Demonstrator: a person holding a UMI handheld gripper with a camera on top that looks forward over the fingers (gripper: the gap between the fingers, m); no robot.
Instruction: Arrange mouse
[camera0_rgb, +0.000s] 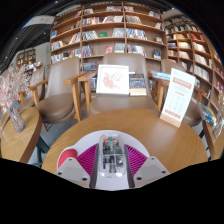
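A clear-shelled mouse (111, 160), its circuit board showing through, sits between my two fingers. My gripper (111, 148) is shut on it, with the magenta pads (87, 160) pressing on both of its sides. The mouse is held over the near edge of a round wooden table (130, 128). Its underside is hidden.
A small red object (67, 157) lies on the table just left of my left finger. A white standing sign (178, 97) is at the table's far right, with an open display book (112, 79) beyond it. Wooden chairs (58, 100) and bookshelves (110, 30) stand behind.
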